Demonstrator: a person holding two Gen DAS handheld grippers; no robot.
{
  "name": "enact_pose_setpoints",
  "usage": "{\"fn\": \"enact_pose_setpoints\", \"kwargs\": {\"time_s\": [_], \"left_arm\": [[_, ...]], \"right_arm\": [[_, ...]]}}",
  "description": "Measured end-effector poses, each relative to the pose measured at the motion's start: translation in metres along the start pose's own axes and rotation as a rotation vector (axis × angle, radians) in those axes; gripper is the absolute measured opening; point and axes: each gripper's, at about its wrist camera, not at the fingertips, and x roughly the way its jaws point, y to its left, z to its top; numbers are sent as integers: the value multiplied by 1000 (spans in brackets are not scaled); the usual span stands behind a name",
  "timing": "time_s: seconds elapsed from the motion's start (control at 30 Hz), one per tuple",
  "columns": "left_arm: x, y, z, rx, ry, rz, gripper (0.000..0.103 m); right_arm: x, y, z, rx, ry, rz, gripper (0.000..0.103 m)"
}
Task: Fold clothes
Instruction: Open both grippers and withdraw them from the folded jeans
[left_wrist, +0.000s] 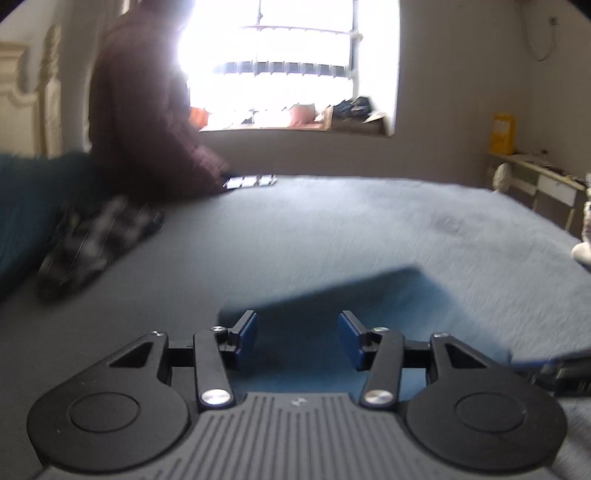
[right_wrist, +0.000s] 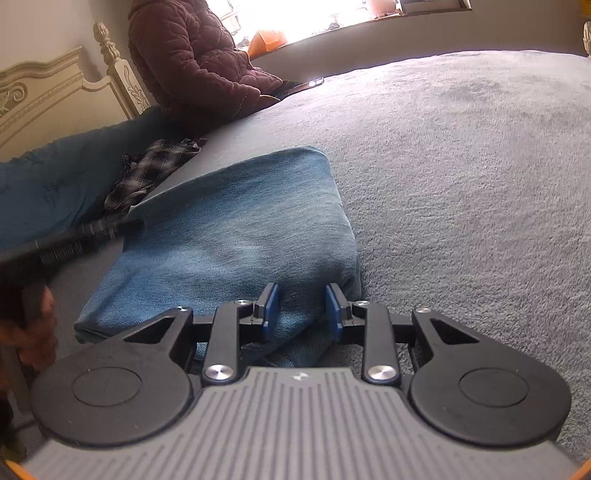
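A grey-blue fleece blanket (right_wrist: 461, 155) covered the bed and took up most of both views. A person in a quilted maroon jacket (right_wrist: 192, 55) sat at the far left edge of the bed, in front of a bright window (left_wrist: 295, 62), with a flat dark device (left_wrist: 251, 181) lying just beside them on the blanket. A cream carved headboard (right_wrist: 48, 96) stood behind, and a dark teal pillow or cover (right_wrist: 55, 192) lay along its foot. The folded jeans (right_wrist: 236, 236), a thick rectangle of blue denim, rested flat on the blanket at the near side, directly ahead of both grippers. A crumpled black-and-white plaid garment (right_wrist: 151, 173) lay between the jeans and the teal cover, apart from the denim as far as could be judged. The right gripper (right_wrist: 301, 308) sat low at the near right corner of the jeans, jaws spread with denim between the blue pads (right_wrist: 272, 306); whether the pads touched the cloth could not be told. The left gripper (left_wrist: 297, 339) hung over the jeans (left_wrist: 332, 314), which showed there only as a blurred blue mass, its jaws wide apart and holding nothing. A hand (right_wrist: 29, 325) gripped its handle at the left margin of the right wrist view.
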Motion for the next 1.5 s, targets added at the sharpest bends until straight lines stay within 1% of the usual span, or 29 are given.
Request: {"fn": "enact_pose_setpoints", "kwargs": {"time_s": [0.07, 0.1, 0.13, 0.17, 0.2, 0.27, 0.43, 0.47, 0.53, 0.6, 0.67, 0.73, 0.77, 0.83, 0.87, 0.93, 1.0, 1.07, 1.2, 1.23, 1.3, 1.33, 1.5], "left_arm": [[5, -3, 13, 31, -18, -6, 51], [16, -7, 12, 48, 10, 12, 51], [30, -5, 9, 41, 53, 19, 54], [44, -1, 5, 28, 91, 21, 55], [50, 6, 2, -9, 103, -4, 56], [52, 16, 2, -66, 99, -36, 56], [54, 31, 10, -121, 127, -66, 57], [50, 33, 13, -131, 123, -50, 55], [33, 34, 20, -138, 92, -10, 55], [10, 32, 24, -148, 54, -5, 55], [-15, 16, 24, -102, 18, -35, 58], [-38, -14, 16, -5, -1, -58, 62], [-49, -29, 12, 45, -9, -68, 62], [-59, -63, -3, 163, -11, -73, 65], [-57, -76, -13, 207, -1, -66, 66], [-47, -90, -26, 231, 55, -41, 66], [-37, -104, -40, 253, 105, -16, 65], [-34, -105, -43, 241, 96, 6, 65], [-29, -107, -42, 237, 108, 16, 66], [-28, -108, -44, 246, 107, 19, 66], [-27, -109, -46, 267, 105, 28, 67], [-27, -110, -47, 272, 103, 32, 68], [-33, -111, -45, 236, 102, 30, 68]], "right_arm": [[0, -1, 0, 1, 1, 5, 27], [0, -2, 0, 4, 3, 9, 27], [0, -2, 0, 8, 4, 13, 27], [0, -3, 0, 11, 6, 17, 27], [-1, -4, 0, 17, 7, 21, 28], [-1, -7, -2, 41, 10, 32, 29], [-1, -7, -2, 28, 11, 36, 29], [-1, -6, -2, 24, 11, 34, 29], [-1, -7, -2, 23, 13, 33, 29], [0, -7, -2, 24, 14, 31, 29], [-1, -6, -1, 21, 14, 26, 29], [-1, -5, -1, 19, 15, 22, 29], [-1, -5, -1, 20, 15, 20, 29], [0, -4, -1, 21, 16, 15, 29], [-1, -3, -1, 19, 16, 10, 30], [-1, -1, -1, 9, 17, -2, 30], [-2, 5, 1, -30, 15, -25, 31], [-4, 12, 1, -75, 9, -50, 32], [-5, 16, 0, -115, 3, -74, 32], [-5, 16, 0, -117, 2, -74, 32], [-5, 15, 0, -113, 3, -78, 36], [-6, 14, 0, -107, 4, -83, 40], [-10, 13, -2, -107, 13, -93, 40]]}}
